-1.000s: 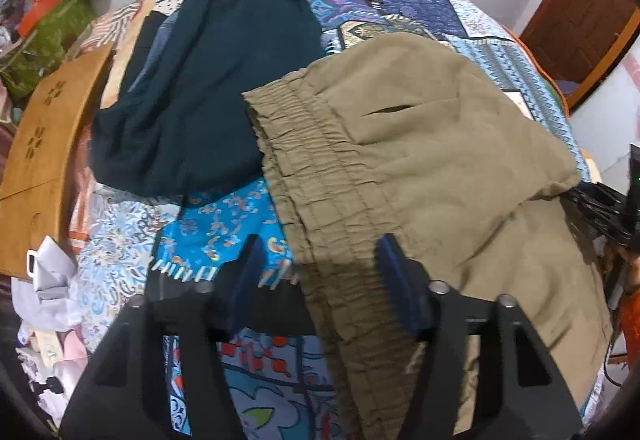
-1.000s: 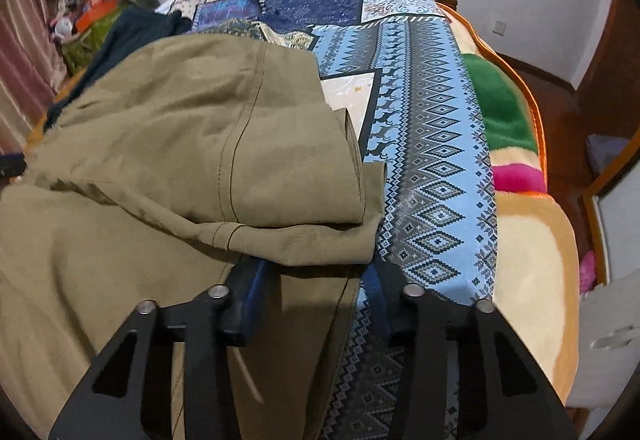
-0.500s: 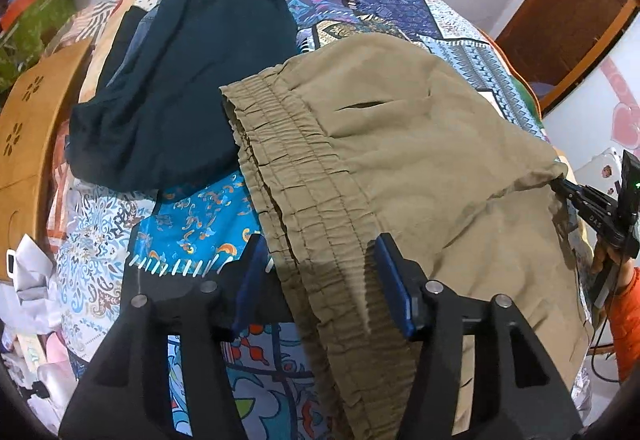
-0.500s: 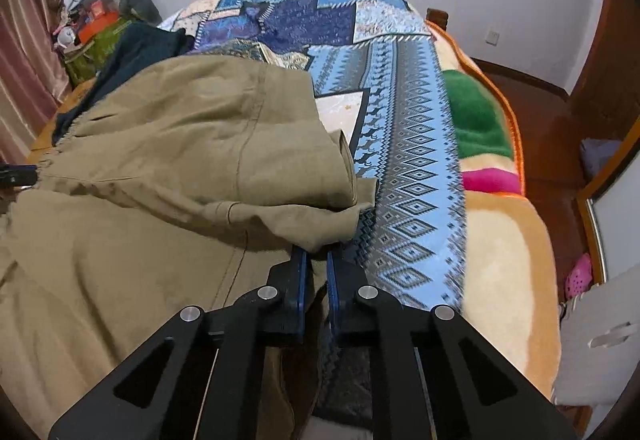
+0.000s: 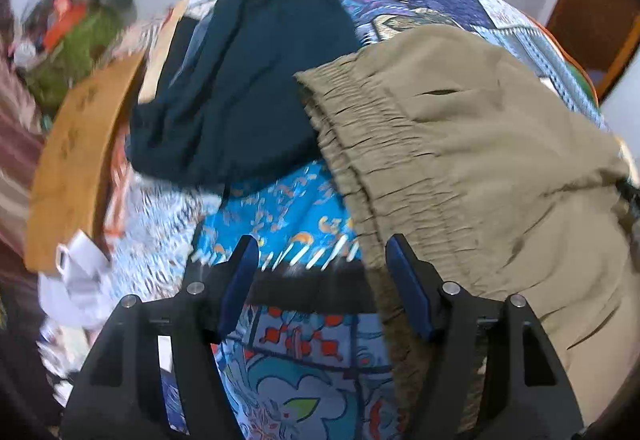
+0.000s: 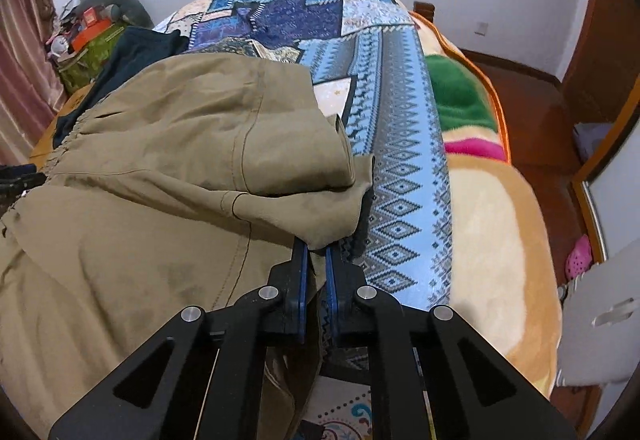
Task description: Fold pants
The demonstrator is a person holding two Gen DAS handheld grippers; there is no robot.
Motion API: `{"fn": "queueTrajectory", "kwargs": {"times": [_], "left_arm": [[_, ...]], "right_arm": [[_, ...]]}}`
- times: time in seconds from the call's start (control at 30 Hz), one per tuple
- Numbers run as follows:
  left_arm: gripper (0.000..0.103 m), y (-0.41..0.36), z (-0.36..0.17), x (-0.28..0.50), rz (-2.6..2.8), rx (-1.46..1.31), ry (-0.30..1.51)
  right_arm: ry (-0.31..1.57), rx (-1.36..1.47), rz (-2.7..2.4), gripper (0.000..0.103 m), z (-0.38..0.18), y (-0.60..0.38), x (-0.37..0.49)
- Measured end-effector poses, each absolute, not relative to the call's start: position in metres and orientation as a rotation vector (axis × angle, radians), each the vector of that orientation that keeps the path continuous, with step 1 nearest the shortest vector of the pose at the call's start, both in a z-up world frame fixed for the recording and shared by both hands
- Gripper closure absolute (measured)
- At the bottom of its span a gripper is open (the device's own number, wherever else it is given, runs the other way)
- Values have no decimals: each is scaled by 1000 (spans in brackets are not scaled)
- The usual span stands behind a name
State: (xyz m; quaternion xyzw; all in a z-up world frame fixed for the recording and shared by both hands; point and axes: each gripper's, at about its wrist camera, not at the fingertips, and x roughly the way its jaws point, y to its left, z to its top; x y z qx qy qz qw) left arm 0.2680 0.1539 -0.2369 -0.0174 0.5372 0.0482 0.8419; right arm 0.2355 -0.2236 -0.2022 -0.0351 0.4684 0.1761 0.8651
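While dark garment (image 5: 248,79) abuts khaki pants (image 5: 480,159) | wooden board (image 5: 76,167) leftward

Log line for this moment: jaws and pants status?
right gripper: jaws shut on khaki pants hem corner | left gripper: jaws opening, beside elastic waistband, nothing gripped | fold: partway

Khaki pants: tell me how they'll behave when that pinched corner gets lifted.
Probably floppy: the khaki pants already sag in soft folds where the right gripper pinches the hem. The gathered elastic waistband looks thicker, so it may drag behind. The left gripper is opening, so that end would likely trail across the bedspread.
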Motion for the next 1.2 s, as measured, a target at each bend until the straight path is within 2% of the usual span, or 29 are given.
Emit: {"fn": "queueTrajectory", "kwargs": {"times": [0.13,0.3,0.53,0.73,0.83,1.0,1.07,1.1,1.13,1.2], "left_arm": [[36,159,-228,264,102,-32,1129],[36,153,-202,267,57,-79,1075],[34,132,-204,300,-9,-102,1110],[33,124,-235,324,-35,-122,1234],[26,122,-239,327,-42,-122,1238],[27,111,-242,327,-47,-48,1224],[30,106,-240,326,-42,-2,1202],[34,104,-240,325,-28,33,1187],[39,102,-239,323,-14,64,1174],[47,98,-239,322,-6,101,1156]], "right_arm": [[971,-89,386,90,-193,-223,229],[906,-68,400,88,-165,-233,222],[835,-71,412,67,-146,-232,235],[912,-54,433,66,-170,-226,268],[954,-59,453,66,-182,-221,279],[1002,-73,529,63,-198,-206,290],[993,-92,529,66,-201,-201,290],[992,-97,527,73,-202,-202,290],[992,-111,517,86,-203,-201,289],[990,-136,509,92,-205,-204,288]]}}
